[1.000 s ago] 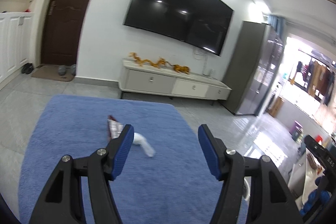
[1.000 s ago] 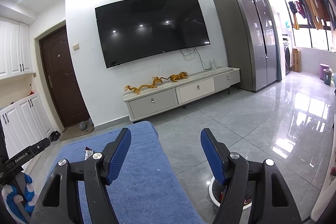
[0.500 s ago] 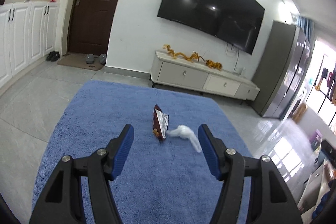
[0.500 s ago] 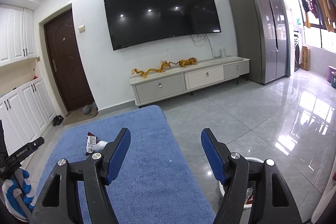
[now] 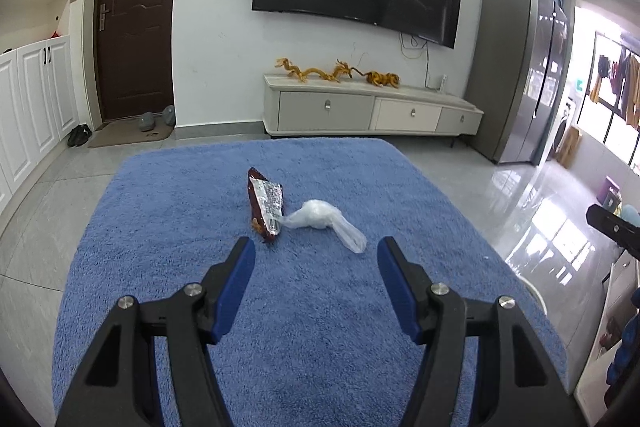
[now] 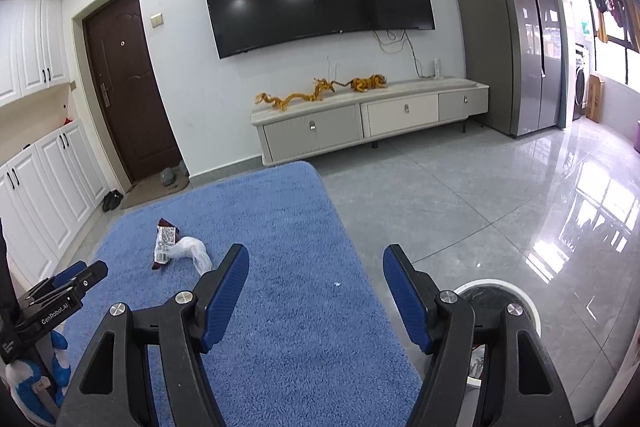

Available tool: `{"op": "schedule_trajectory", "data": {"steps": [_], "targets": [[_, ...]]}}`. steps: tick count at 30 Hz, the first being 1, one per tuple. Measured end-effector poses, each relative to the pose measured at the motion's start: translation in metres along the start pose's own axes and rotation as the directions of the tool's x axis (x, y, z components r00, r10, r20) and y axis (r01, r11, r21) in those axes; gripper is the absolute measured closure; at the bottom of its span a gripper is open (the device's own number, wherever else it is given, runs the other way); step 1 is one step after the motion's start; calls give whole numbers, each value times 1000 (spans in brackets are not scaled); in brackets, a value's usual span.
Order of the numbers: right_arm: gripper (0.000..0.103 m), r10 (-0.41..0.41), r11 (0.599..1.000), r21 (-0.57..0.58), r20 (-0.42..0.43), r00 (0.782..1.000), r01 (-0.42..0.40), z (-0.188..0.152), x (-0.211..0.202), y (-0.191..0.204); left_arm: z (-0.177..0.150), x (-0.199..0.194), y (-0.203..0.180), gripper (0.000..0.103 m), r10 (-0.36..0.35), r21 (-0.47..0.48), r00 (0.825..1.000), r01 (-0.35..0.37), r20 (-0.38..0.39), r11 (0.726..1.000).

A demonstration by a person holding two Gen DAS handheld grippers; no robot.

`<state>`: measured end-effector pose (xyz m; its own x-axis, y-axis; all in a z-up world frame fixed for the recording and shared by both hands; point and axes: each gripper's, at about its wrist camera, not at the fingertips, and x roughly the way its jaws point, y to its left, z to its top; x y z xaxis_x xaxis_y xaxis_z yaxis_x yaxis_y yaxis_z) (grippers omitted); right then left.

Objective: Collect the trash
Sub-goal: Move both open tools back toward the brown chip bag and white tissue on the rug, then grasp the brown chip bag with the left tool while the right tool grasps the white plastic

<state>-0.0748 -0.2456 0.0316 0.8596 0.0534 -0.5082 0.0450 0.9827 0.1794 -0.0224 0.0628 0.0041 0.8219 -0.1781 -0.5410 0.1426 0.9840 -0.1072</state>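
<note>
hovering over a fluffy blue rectangular rug (image 5: pixel 320 327), the left claw (image 5: pixel 316 255) has its blue-padded jaws standing apart with nothing between them. just beyond its tips, toward 12 o'clock, lie a dark red foil snack wrapper (image 5: pixel 266 205) and a crumpled clear plastic bag (image 5: pixel 320 217), touching end to end, the bag at 3 o'clock of the wrapper. the right claw (image 6: pixel 316 261) also gapes empty over the rug's right edge; in its view the same wrapper (image 6: pixel 165 243) and bag (image 6: pixel 192 249) sit at 10 o'clock. a white round bin with a black liner (image 6: pixel 496 297) stands on the grey tiled floor (image 6: pixel 460 195) at 4 o'clock, partly behind the right finger.
</note>
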Motion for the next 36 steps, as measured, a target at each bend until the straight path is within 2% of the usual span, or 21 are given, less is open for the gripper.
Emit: {"op": "schedule_trajectory", "data": {"steps": [23,30,36], "targets": [[35,63,997,-39,-161,985,-70,-11,85,12,-2,83,21,41,58,-10,990,-59,-132,998],[35,125,986,-78,-221,967,-145,-14,118,31,0,107,39,41,85,-40,981,-93,-172,995],[35,206,959,-130,-282,937,-250,-17,148,64,18,119,73,41,122,-114,980,-141,-160,983]]}}
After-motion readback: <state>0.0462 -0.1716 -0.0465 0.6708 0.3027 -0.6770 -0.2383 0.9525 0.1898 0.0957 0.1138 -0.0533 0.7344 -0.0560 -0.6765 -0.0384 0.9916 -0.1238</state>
